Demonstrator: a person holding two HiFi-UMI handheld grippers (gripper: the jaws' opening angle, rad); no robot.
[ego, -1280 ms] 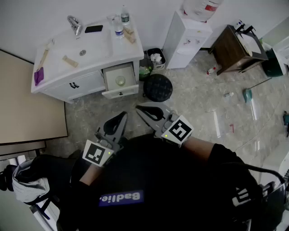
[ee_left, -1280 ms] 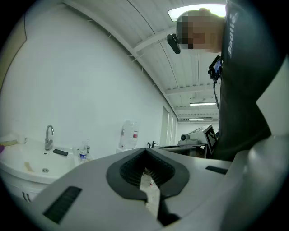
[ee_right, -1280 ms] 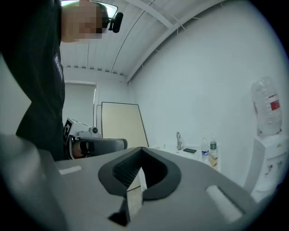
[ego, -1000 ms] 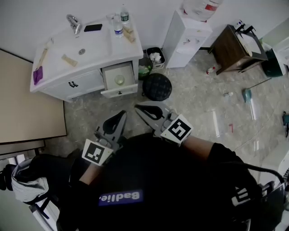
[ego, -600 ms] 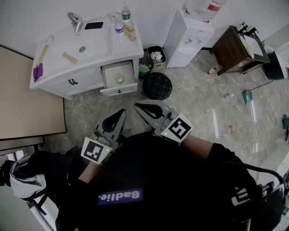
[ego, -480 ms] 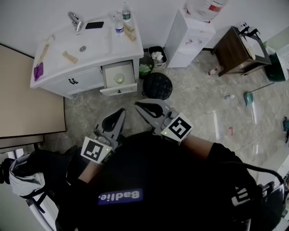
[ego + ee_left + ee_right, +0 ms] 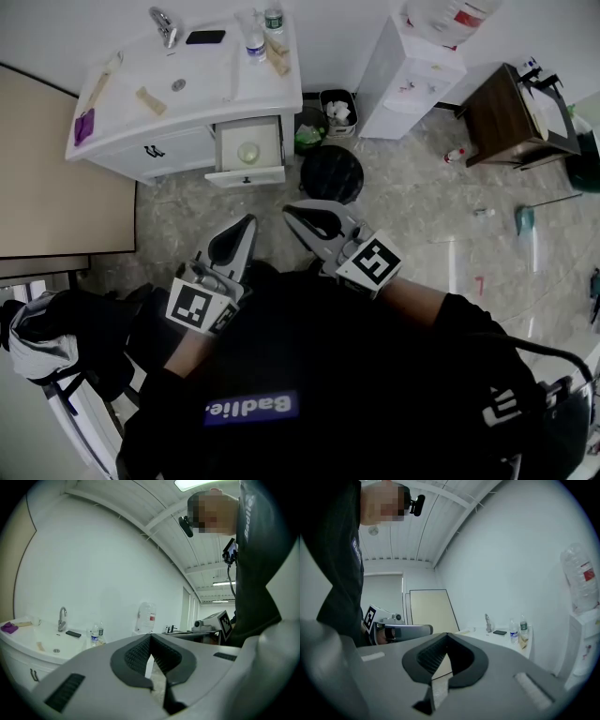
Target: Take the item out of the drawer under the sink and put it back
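**Gripper state.** The left gripper (image 7: 150,638) had its jaws pressed together with nothing between the pads. The right gripper (image 7: 446,635) was likewise pressed together and empty. Both pointed level, side by side, in front of the person's body.

**Task item.** Ahead of both jaw tips, and well apart from them, the drawer (image 7: 251,175) under the sink (image 7: 178,84) stood pulled out. A small round pale item (image 7: 248,152) lay inside it. What it was could not be made out.

**Progress (judgement).** The item sat in the drawer and neither gripper held or touched anything. Either the removal had not begun or the return was already done; the views did not settle which. The drawer was still open.

**Markings.**
- Each gripper's cube bore black-and-white square markers (image 7: 375,264).
- The person's dark top carried a purple strip (image 7: 251,407) of white print reading "Badie."
- Farther off to the right gripper's right, a water jug (image 7: 581,576) had a red label, too small to read.
- The labels on the bottles (image 7: 254,42) on the sink counter were illegible.
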